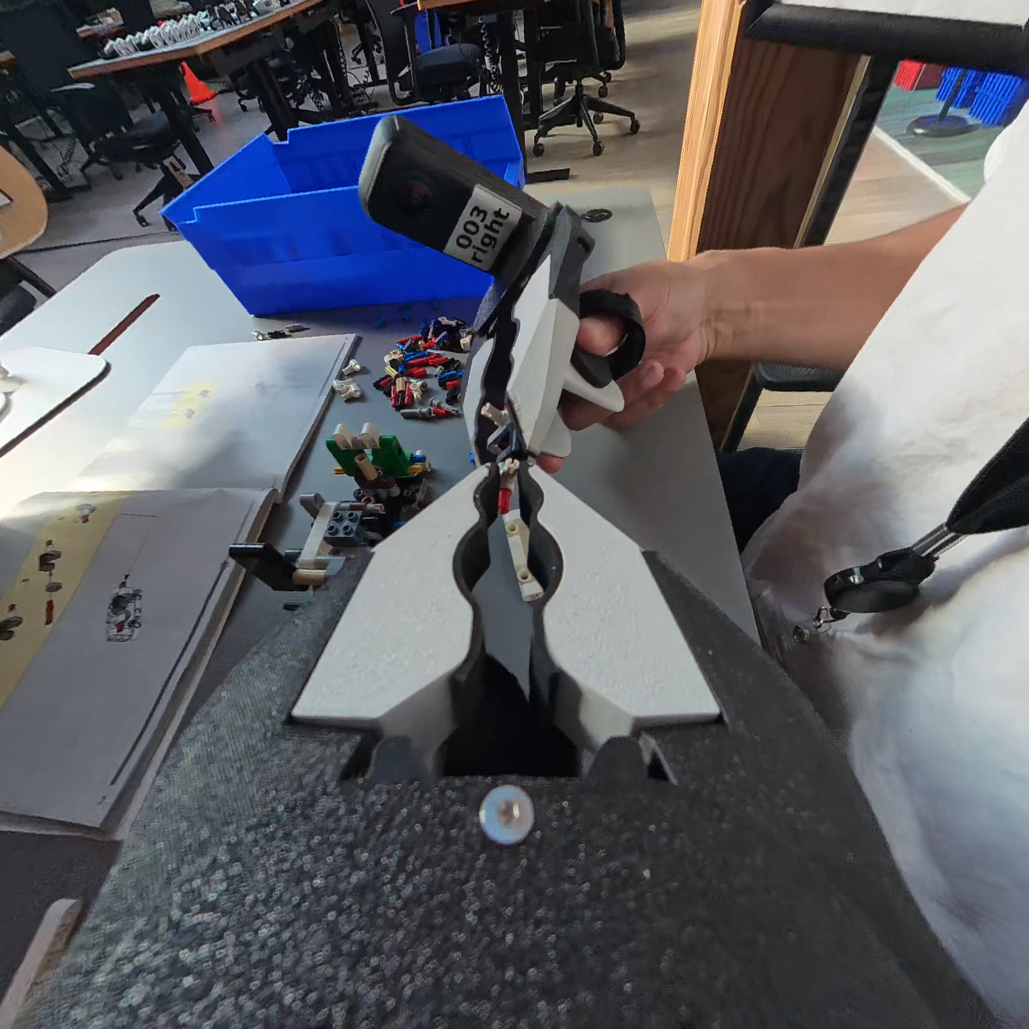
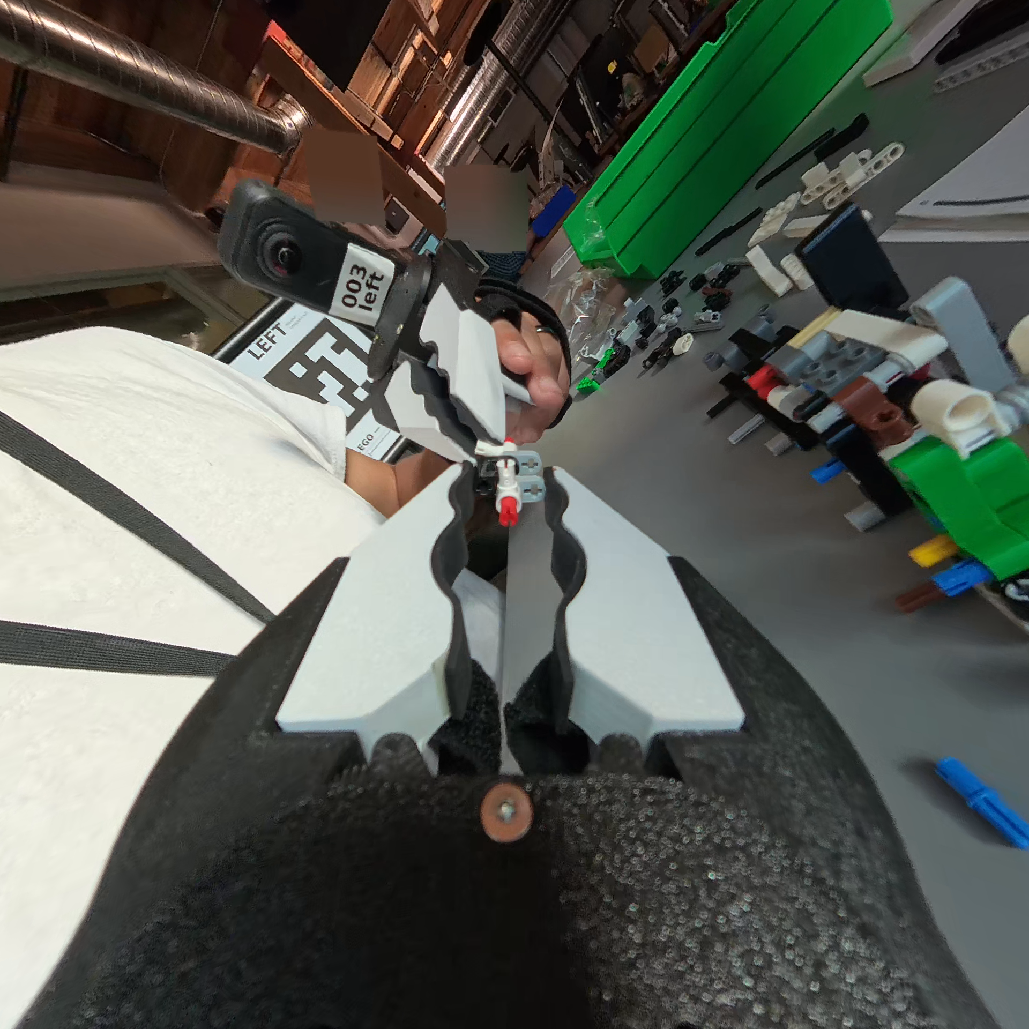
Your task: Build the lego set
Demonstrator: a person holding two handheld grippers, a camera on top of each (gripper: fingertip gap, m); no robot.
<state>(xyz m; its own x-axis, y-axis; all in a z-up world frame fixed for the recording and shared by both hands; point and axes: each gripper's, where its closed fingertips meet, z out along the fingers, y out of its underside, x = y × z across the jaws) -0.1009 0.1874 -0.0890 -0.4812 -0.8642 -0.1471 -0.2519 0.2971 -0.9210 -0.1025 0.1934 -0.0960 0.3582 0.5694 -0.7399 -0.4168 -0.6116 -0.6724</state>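
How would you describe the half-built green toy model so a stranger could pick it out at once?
Find the big blue bin on the grey table. In front of it lies a heap of small loose pieces; just nearer, beside the open booklet, stands the model. It alone has green blocks topped by two cream tubes.

White plastic connector with a red pin (image 2: 505, 495), joined to small grey beam pieces (image 2: 532, 481).
It is upright, red end toward 6 o'clock, gripped between the left gripper (image 1: 508, 470) and the right gripper (image 2: 506, 472).

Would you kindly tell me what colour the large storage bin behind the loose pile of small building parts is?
Bright blue; the left wrist view shows it best.
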